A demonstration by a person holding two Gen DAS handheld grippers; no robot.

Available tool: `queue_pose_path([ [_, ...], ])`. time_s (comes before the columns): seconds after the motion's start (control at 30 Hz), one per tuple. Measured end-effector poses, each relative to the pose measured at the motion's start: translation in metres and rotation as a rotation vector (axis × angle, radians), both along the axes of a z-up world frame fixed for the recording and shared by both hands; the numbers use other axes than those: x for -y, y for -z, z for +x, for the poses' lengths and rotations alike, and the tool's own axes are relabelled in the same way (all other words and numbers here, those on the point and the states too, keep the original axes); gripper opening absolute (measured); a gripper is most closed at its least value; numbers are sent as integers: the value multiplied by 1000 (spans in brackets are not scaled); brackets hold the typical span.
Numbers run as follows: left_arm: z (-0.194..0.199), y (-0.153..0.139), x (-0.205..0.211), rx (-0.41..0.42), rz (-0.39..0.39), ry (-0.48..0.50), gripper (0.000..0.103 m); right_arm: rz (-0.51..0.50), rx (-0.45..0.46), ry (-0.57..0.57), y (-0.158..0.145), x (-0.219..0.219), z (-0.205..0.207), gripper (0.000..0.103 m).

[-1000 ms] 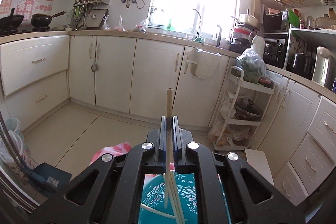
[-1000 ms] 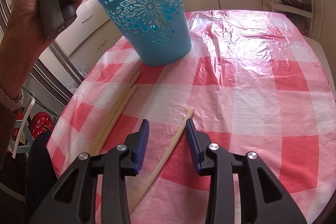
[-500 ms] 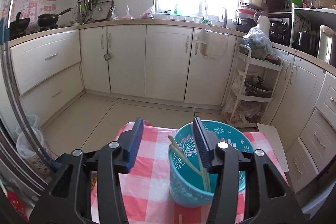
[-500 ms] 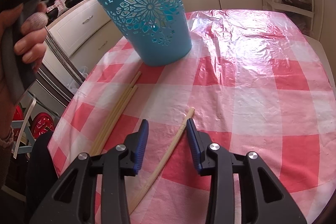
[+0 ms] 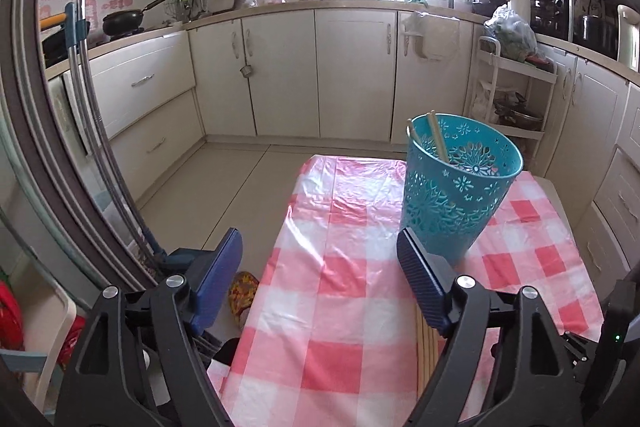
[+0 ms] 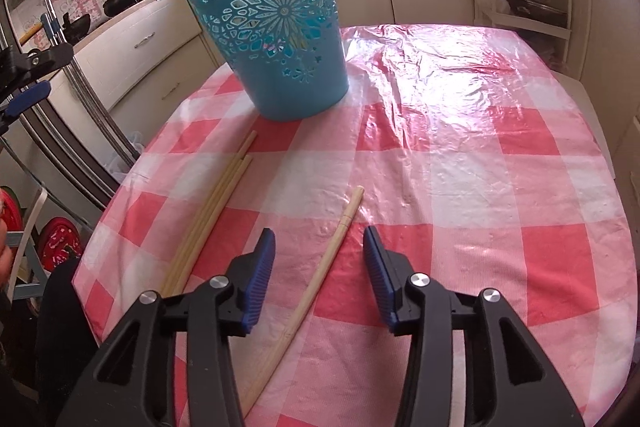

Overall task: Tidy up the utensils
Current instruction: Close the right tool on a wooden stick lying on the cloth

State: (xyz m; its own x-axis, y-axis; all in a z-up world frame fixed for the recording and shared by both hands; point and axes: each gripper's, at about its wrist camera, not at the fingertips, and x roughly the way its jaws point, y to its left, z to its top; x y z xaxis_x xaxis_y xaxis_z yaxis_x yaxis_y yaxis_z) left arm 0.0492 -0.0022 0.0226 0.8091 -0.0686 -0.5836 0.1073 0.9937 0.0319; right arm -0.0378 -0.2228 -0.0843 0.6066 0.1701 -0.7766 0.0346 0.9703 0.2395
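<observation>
A teal perforated bucket (image 5: 456,187) stands on the pink checked tablecloth (image 5: 344,307) with chopsticks (image 5: 436,143) leaning inside it. My left gripper (image 5: 320,279) is open and empty, above the table's left edge, short of the bucket. In the right wrist view the bucket (image 6: 276,35) stands at the far left. A bundle of chopsticks (image 6: 216,211) lies in front of it. A single chopstick (image 6: 320,275) lies between the fingers of my open right gripper (image 6: 319,267), low over the cloth. Loose chopsticks (image 5: 426,355) also show behind the left gripper's right finger.
The tablecloth (image 6: 460,147) covers a small table; its left edge drops to the floor. A fridge door (image 5: 48,147) and mop handles stand at the left. Kitchen cabinets (image 5: 320,75) and a white rack (image 5: 516,99) are beyond the table.
My left gripper released a chopstick into the bucket, opened, and drew back and down toward the table's near left. The right gripper barely moved.
</observation>
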Motion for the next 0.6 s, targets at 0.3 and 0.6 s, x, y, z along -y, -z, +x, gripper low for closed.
queue_pose_path([
  [0.3,-16,12,-20,-55,-21,-12,82,-227,-45,93,0,-27,4,42],
  [0.6,-16,20,-23,-88,-39,-6,82,-226,-64,-209,-1,-46,13,7],
])
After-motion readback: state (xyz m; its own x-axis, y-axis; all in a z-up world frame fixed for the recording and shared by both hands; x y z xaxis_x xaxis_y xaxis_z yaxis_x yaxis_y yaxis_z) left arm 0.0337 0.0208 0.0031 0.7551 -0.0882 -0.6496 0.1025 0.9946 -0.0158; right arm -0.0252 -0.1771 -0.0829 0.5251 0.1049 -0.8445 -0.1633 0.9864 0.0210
